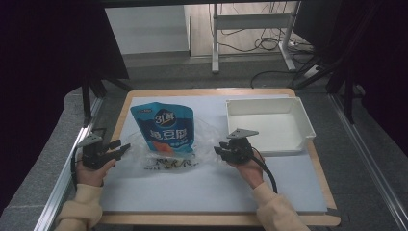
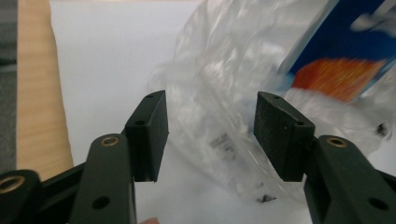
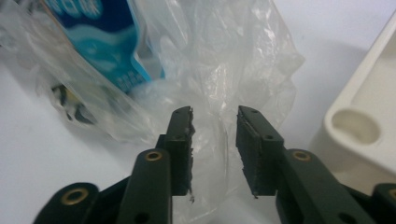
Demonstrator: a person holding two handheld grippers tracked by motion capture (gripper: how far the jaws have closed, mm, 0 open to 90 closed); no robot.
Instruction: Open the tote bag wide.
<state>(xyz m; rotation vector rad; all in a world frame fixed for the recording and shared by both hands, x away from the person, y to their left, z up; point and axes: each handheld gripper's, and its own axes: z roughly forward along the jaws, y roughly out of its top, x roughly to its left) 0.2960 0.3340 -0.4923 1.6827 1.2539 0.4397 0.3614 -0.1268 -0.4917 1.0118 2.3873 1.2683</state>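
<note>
A blue snack packet lies inside a crumpled clear plastic bag on the white mat. My left gripper sits at the bag's left edge. In the left gripper view its jaws stand wide apart with bag film between them, the pads off the film, and the packet behind. My right gripper is at the bag's right edge. In the right gripper view it shows a narrower gap with loose film between the pads, and the packet is at upper left.
A white rectangular tray stands at the back right of the table, close to my right gripper; its corner fills the right of the right gripper view. The white mat covers a wooden tabletop.
</note>
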